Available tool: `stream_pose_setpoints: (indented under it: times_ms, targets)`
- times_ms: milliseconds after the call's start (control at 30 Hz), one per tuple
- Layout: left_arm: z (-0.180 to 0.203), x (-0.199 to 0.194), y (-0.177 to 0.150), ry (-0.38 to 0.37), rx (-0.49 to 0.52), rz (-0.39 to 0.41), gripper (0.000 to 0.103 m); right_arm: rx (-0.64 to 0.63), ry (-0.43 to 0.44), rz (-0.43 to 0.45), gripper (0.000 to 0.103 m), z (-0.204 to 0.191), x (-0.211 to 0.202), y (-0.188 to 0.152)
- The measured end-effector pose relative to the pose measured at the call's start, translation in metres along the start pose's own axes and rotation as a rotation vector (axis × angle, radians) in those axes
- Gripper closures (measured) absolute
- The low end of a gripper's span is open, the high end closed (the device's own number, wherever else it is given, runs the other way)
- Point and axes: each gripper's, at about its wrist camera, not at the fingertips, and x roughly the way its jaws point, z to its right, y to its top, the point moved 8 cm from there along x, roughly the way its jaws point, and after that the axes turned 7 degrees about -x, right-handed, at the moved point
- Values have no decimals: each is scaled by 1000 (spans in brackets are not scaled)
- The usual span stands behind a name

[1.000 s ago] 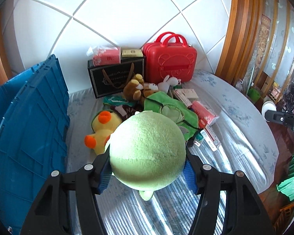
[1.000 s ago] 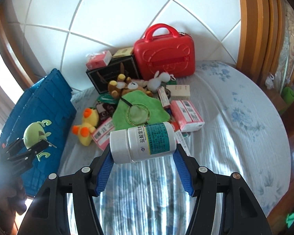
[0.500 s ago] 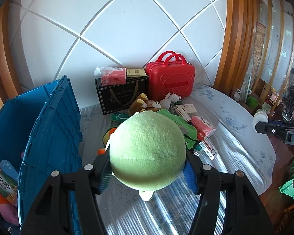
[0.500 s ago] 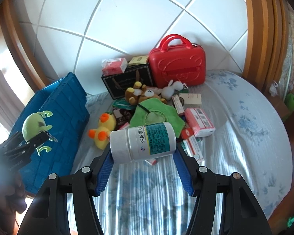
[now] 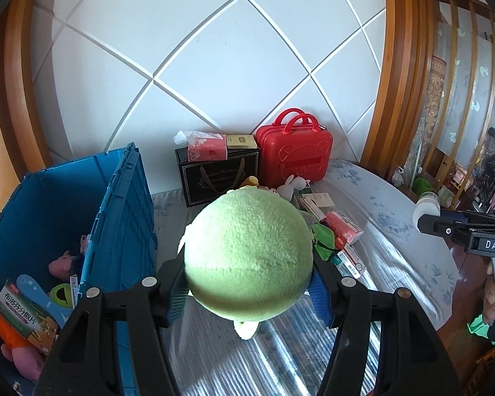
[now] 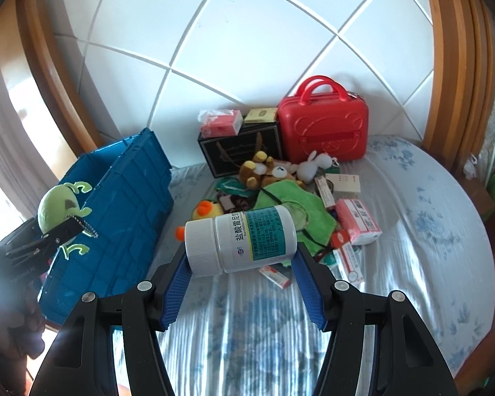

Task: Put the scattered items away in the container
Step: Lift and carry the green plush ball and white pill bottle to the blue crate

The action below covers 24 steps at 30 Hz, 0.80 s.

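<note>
Both tools were loaded and the work stood at the carrying step, with the drop into the container seemingly next. The left gripper (image 5: 247,288) was clamped on a round, fuzzy green plush toy (image 5: 247,250), its nap short and pebbly, a pale stub poking out beneath; the right wrist view showed the same toy held near the top edge of the crate's near wall, with curled green antennae and a small bead chain hanging from it. The right gripper (image 6: 242,285) pinched a smooth white plastic pill bottle with a ribbed cap and teal label (image 6: 241,239) lying sideways between its blue textured pads (image 6: 308,292). The open blue ribbed plastic crate (image 5: 122,217) stood at the left of the bed and already held a pink plush, an orange one and a printed packet. Judging from this, the left load needed to travel left over the crate wall before release, and the bottle had further to go. Right of the crate, scattered on the pale floral quilted bedspread (image 6: 412,231), lay a yellow plush duck (image 6: 206,211), a brown teddy bear (image 6: 264,170), a green cloth (image 6: 293,204) and several flat medicine cartons (image 6: 356,221). A glossy red hard-shell case (image 6: 323,132) and a black gift bag (image 6: 241,153) stood far against the wall
</note>
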Motion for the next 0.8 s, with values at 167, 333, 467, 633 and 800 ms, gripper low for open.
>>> stream_pose_setpoints:
  times_ms: [167,333,467,633,800]
  targets:
    - [-12,-11,5,0,-10,13,42,-26,16,9,43,-22,0,8]
    - [-28,-22,9,4,-23,26,42,-48,34,22,43,-44,-1,16]
    - [-44,-30,13,8,-41,33,42,-78,53,37,43,-62,0,23]
    - [-65,-39,16,20,-59,48,42,-102,66,43,43,-84,3,30]
    - [-84,-44,17,34,-73,52,42,-125,83,51,43,-106,6,36]
